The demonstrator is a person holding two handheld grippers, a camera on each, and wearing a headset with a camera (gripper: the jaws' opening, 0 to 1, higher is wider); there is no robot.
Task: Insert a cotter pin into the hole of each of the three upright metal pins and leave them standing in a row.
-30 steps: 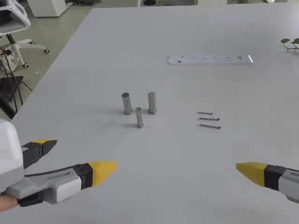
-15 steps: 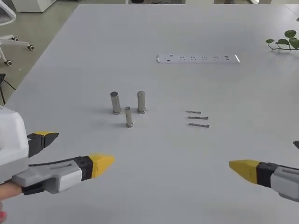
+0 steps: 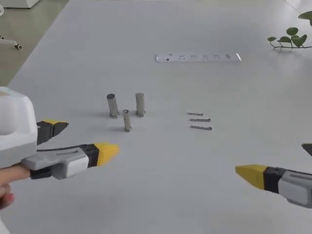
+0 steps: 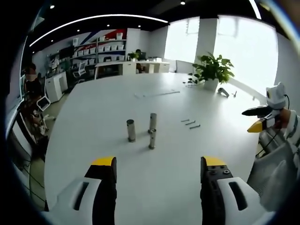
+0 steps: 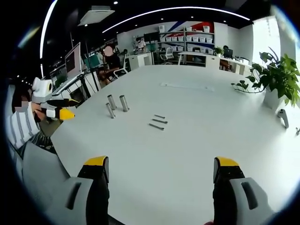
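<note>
The left claw (image 3: 87, 137) and right claw (image 3: 275, 160) hover well apart over the worktop (image 3: 195, 29), both spread wide and empty, short of the metal pins (image 3: 140, 104).

White table (image 3: 161, 190), potted plant (image 4: 212, 70), wall shelves (image 4: 105, 47), bright windows (image 4: 239, 47)

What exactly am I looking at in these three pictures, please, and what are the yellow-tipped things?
There is no robot here: a person holds a two-jaw tool in each hand. The head view comes from a camera on the person's headset. The two round pictures come from cameras riding on the tools, each looking along its own jaws. The left gripper and the right gripper are both open and hold nothing. On the white table stand three upright metal pins. In the head view, three small cotter pins lie to their right. Farther back are a power strip and a leafy plant.
</note>
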